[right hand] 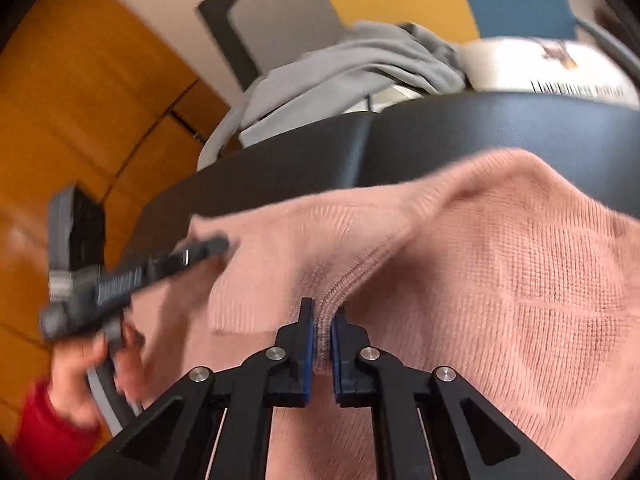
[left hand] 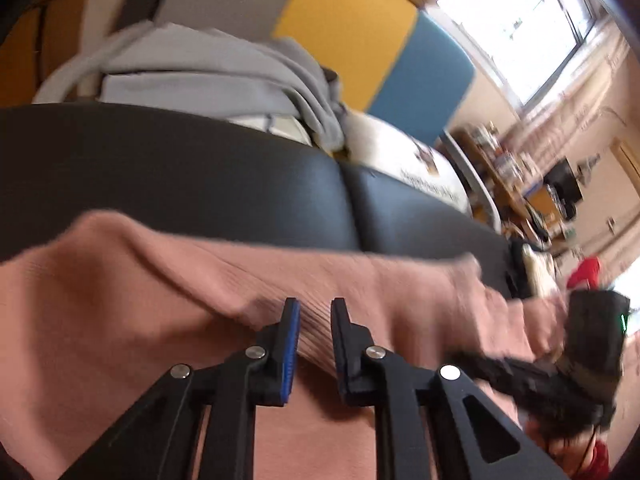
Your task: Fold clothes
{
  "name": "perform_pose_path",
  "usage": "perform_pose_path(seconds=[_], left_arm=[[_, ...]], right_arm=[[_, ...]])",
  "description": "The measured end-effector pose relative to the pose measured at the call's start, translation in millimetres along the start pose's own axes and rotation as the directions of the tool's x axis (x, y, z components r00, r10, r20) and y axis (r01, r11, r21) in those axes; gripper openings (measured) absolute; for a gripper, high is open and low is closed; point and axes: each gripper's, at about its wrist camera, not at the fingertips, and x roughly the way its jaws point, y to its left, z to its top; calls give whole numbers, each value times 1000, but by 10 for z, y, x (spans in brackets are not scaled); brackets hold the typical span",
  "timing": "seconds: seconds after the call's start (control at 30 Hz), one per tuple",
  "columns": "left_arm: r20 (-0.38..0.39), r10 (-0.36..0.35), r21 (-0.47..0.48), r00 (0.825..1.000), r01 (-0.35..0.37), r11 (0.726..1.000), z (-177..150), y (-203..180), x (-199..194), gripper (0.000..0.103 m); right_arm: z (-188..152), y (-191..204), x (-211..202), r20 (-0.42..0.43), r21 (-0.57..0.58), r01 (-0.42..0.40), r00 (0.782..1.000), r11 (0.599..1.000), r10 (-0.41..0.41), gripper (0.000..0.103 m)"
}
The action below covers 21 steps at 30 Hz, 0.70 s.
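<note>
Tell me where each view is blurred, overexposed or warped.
Left wrist view: the window is blown out white, the right tongs and pink sweater edge smear with motion. Right wrist view: the left tongs and hand are streaked. In both, fisheye bends the black table edge.

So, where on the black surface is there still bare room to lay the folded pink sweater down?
Free: the black padded surface between the pink sweater and the grey clothes behind it, on both sides of its seam. Crowded: the near part, covered by the sweater, where the left tool and the right tool work.
</note>
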Motion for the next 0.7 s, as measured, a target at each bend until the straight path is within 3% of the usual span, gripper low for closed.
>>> perform_pose_path(seconds=[0.13, 0.2, 0.3, 0.4, 0.47, 0.53, 0.57, 0.63, 0.67, 0.7], left_arm=[[-48, -15, -35, 999, 13, 999, -219, 159, 48, 14], [-22, -112, -84, 994, 109, 990, -325, 176, -12, 25], [14, -235, -155, 972, 234, 960, -378, 151, -76, 35], [63, -258, -205, 964, 266, 942, -340, 137, -142, 55], [107, -283, -246, 953, 301, 921, -309, 161, -162, 60], [80, -236, -248, 968, 249, 936, -289, 130, -103, 66], [22, -181, -221, 983, 181, 958, -288, 82, -16, 65], [-52, -115, -109, 992, 108, 988, -308, -65, 120, 62], [-51, -90, -42, 995, 88, 995, -306, -150, 123, 46], [-75, -85, -10, 994, 84, 996, -278, -198, 140, 11]], right_arm=[[-156, -201, 113, 0, 59, 0, 1000, 998, 0, 7], [-172, -253, 115, 8, 76, -2, 1000, 997, 1, 6], [-157, -288, 80, 20, 84, -1, 1000, 996, 0, 7], [-136, -339, 40, 30, 97, 12, 999, 995, -15, 7], [-140, -359, 45, 27, 110, 5, 1000, 994, -8, 7], [-136, -375, 75, 31, 109, 2, 1000, 994, -5, 7], [-136, -379, 76, 36, 109, 0, 999, 994, -4, 7], [-134, -400, 96, 45, 125, -5, 999, 992, 0, 7], [-131, -412, 105, 49, 137, -9, 999, 991, 2, 7], [-143, -422, 94, 51, 149, -11, 999, 989, 4, 7]])
